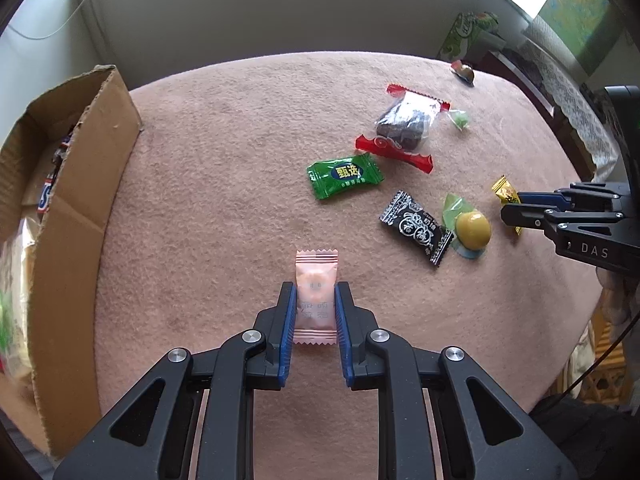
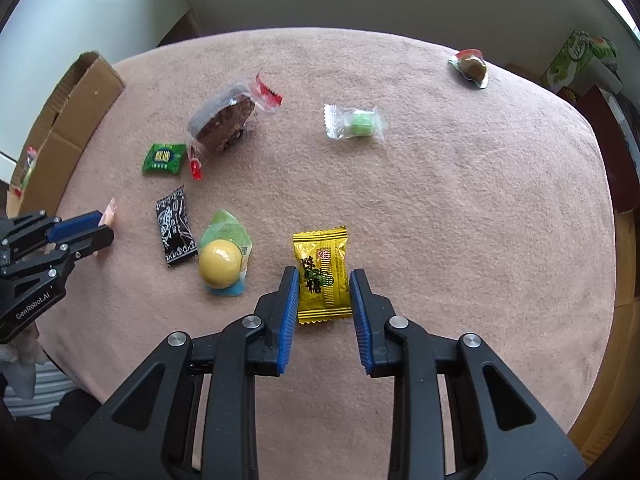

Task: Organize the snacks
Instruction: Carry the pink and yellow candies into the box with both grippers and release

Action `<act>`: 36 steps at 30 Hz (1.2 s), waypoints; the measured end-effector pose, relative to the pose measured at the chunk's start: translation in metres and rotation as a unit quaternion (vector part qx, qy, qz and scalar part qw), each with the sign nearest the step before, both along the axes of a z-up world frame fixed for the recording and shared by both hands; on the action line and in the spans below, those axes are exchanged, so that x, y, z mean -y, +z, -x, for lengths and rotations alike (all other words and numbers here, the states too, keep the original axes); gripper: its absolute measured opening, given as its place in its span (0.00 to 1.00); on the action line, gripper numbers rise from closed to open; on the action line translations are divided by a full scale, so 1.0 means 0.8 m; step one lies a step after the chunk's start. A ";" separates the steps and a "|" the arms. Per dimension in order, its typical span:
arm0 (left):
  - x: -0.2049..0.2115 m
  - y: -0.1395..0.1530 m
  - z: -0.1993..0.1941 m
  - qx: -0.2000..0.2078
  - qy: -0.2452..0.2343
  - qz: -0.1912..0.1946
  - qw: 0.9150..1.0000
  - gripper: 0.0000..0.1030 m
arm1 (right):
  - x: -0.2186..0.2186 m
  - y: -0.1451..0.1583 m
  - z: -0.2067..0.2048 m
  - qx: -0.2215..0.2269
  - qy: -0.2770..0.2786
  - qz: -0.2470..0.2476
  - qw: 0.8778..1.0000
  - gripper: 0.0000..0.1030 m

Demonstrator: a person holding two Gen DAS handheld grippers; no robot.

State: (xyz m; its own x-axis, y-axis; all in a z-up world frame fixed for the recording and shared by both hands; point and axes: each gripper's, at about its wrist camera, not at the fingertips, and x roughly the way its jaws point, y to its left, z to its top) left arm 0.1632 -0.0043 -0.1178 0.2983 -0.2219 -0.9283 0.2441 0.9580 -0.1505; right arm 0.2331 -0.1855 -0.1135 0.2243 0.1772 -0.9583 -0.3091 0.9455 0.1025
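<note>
My left gripper (image 1: 315,289) is shut on a pink candy packet (image 1: 316,297), its blue pads touching both long edges, on the pink felt table (image 1: 224,184). My right gripper (image 2: 325,277) straddles a yellow candy packet (image 2: 322,276) with its pads at both sides, the right pad barely apart from it. The cardboard box (image 1: 76,208) stands at the left with snacks inside. Between the grippers lie a black packet (image 1: 416,227), a yellow ball candy (image 1: 472,229), a green packet (image 1: 344,175) and a dark cake in red-ended wrap (image 1: 404,124).
A clear packet with a green sweet (image 2: 354,122) and a brown sweet (image 2: 472,66) lie farther back. A green carton (image 2: 576,58) and dark furniture stand beyond the table's right edge. The box also shows in the right wrist view (image 2: 76,120).
</note>
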 end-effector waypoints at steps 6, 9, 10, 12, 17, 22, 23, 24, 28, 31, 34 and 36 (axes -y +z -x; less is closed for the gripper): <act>-0.008 0.014 0.002 0.006 0.009 0.014 1.000 0.17 | 0.023 0.026 -0.008 0.012 -0.015 -0.022 1.000 0.26; -0.009 0.023 0.000 0.011 0.018 0.021 1.000 0.17 | 0.024 0.047 -0.013 0.023 -0.013 -0.030 0.999 0.26; -0.010 0.027 0.000 0.014 0.021 0.024 0.999 0.17 | 0.023 0.055 -0.016 0.028 -0.010 -0.033 0.999 0.26; -0.014 0.035 -0.001 0.020 0.027 0.029 0.999 0.17 | 0.016 0.065 -0.020 0.036 -0.007 -0.038 0.999 0.26; -0.026 0.055 -0.006 0.040 0.048 0.033 0.998 0.17 | -0.011 0.097 -0.025 0.059 0.011 -0.053 0.997 0.26; -0.049 0.073 -0.011 0.057 0.075 0.031 0.995 0.17 | -0.061 0.118 -0.040 0.076 0.046 -0.066 0.994 0.26; -0.056 0.077 -0.012 0.060 0.082 0.031 0.994 0.17 | -0.070 0.121 -0.043 0.078 0.053 -0.067 0.993 0.26; -0.061 0.080 -0.012 0.063 0.088 0.030 0.994 0.17 | -0.078 0.125 -0.046 0.081 0.061 -0.068 0.992 0.26; -0.090 0.091 -0.014 0.074 0.112 0.028 0.990 0.17 | -0.117 0.135 -0.057 0.088 0.094 -0.077 0.989 0.26; -0.111 0.097 -0.017 0.081 0.132 0.024 0.988 0.17 | -0.150 0.142 -0.064 0.093 0.121 -0.082 0.985 0.26; -0.132 0.102 -0.017 0.085 0.151 0.020 0.985 0.17 | -0.182 0.147 -0.070 0.099 0.147 -0.083 0.981 0.26; -0.149 0.104 -0.016 0.087 0.166 0.018 0.982 0.17 | -0.205 0.150 -0.072 0.102 0.164 -0.082 0.978 0.26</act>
